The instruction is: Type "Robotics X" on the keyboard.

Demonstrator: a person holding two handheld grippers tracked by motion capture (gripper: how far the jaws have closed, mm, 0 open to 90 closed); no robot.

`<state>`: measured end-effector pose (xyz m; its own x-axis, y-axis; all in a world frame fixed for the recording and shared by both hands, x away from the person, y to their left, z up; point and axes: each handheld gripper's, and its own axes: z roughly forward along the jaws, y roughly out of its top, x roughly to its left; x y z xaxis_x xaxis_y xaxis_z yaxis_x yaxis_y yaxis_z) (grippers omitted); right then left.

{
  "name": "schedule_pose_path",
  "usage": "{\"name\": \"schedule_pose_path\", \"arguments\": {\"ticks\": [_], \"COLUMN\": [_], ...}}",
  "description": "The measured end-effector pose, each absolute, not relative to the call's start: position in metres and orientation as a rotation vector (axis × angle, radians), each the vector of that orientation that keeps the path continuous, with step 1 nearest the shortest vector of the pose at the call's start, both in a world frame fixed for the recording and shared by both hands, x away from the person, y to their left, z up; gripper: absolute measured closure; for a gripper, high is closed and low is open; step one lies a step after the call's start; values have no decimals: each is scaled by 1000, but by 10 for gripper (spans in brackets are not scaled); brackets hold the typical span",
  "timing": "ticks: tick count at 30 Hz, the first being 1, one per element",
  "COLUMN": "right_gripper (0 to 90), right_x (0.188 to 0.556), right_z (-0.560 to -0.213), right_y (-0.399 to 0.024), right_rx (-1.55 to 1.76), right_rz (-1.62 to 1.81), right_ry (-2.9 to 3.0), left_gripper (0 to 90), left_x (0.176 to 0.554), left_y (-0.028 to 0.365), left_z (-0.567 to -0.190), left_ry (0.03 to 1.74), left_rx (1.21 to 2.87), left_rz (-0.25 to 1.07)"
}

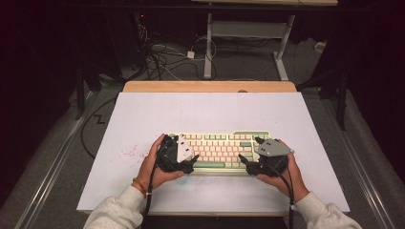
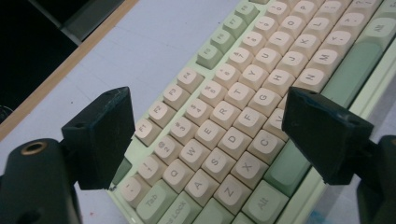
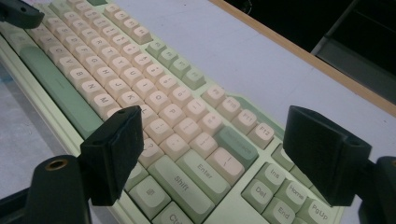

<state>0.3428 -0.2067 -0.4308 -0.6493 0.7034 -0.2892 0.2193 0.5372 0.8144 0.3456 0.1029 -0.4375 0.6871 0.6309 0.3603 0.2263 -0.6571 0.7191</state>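
Keyboard, pale green plastic case with cream and green keycaps, flat on white tabletop, near edge. Left gripper over left end, jaws spread wide, nothing gripped. Right gripper over right end, jaws likewise apart, empty.
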Motion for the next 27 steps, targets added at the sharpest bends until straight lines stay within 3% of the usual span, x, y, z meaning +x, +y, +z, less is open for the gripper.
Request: {"name": "schedule_pose_path", "arguments": {"ticks": [27], "right_gripper": [209], "right_x": [330], "right_z": [-423], "right_y": [-217], "right_rx": [721], "right_rz": [962], "right_ry": [2132], "left_gripper": [158], "left_x": [333], "left_y": [122], "left_z": [-435], "left_ry": [628], "left_rx": [2262], "left_rz": [858]}}
